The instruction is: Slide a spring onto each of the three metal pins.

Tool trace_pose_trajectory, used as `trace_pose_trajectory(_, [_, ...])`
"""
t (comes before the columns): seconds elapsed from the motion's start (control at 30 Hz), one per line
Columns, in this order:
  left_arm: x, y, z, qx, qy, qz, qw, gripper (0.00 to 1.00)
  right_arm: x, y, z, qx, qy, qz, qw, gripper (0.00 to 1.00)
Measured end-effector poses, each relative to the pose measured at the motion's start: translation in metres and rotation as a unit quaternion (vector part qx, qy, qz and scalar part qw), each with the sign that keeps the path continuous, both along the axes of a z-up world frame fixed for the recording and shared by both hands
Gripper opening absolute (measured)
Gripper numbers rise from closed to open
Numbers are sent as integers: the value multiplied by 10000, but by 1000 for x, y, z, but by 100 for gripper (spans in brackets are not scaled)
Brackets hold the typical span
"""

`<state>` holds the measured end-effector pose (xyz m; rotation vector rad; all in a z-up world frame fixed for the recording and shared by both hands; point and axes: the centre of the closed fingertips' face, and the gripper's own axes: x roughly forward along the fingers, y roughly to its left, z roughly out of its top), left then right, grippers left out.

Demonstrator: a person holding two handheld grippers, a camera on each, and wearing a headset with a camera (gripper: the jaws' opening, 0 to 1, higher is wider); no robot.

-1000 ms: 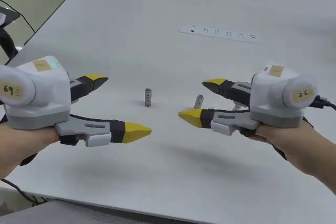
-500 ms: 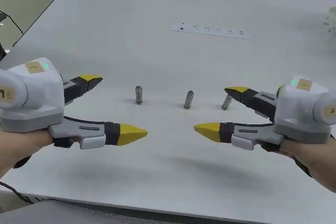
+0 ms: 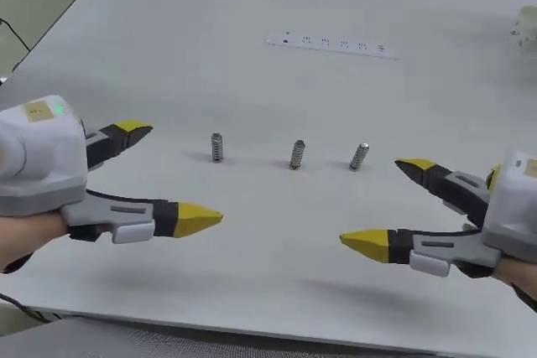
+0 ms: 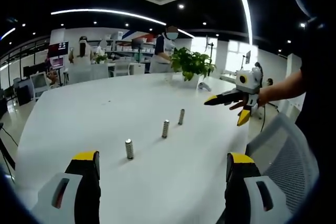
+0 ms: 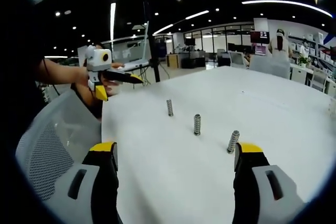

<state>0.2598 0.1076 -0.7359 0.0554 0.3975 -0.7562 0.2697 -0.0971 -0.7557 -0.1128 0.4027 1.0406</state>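
Springs stand in a row at the middle of the desk point(image 3: 252, 291): the left spring point(image 3: 217, 147) and middle spring point(image 3: 297, 154) upright, the right spring point(image 3: 359, 156) tilted. The left tongs point(image 3: 178, 172) hover near-left of the row, jaws wide apart and empty. The right tongs point(image 3: 377, 203) hover near-right, also apart and empty. A power strip point(image 3: 333, 44) lies far behind.

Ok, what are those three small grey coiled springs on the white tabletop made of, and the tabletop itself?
The left grey coiled spring, middle spring and right spring look like bare metal wire, likely steel: grey, ridged turns. The white tabletop seems matte laminate or painted board: even colour, soft shadows.
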Motion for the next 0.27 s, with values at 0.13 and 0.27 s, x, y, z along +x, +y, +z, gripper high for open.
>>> trace_pose_trajectory(0.13, [-4,8,-5,8,79,86,9999,98,-1,-7,-2,8,118,-54,9999,94])
trace_pose_trajectory(0.27, [-10,16,-9,-17,150,225,9996,98,-1,-15,-7,-100,190,-150,9997,93])
